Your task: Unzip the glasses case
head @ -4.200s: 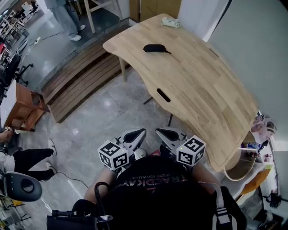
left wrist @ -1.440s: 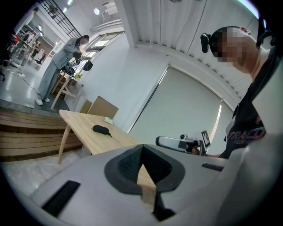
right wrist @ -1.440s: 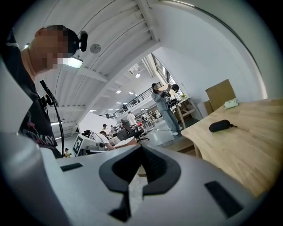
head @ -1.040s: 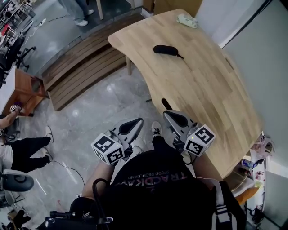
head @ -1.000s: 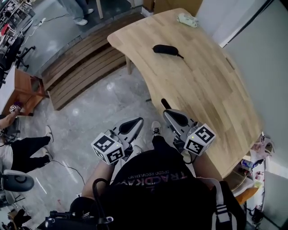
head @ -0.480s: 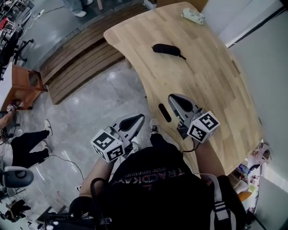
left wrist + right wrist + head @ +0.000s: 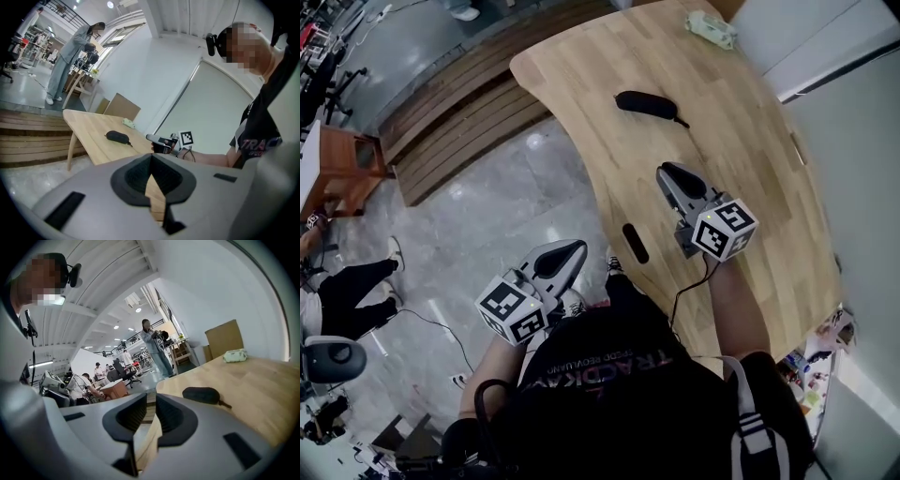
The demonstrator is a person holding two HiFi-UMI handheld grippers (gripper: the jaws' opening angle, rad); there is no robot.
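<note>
Lying on the wooden table [image 7: 750, 159], the black glasses case [image 7: 645, 103] is sitting well ahead of both grippers, its short strap trailing to the right. The right gripper [image 7: 670, 173] is hovering over the table's nearer part, its jaws just opening to a narrow slit with nothing between them. The left gripper [image 7: 558, 255] is hanging beyond the table's edge above the floor [image 7: 487, 216], jaws clenched together and empty. A pale green packet [image 7: 711, 28] is resting at the far corner.

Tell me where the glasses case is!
In the head view the glasses case lies on the wooden table near its left edge, closer than the pale packet at the far end.
</note>
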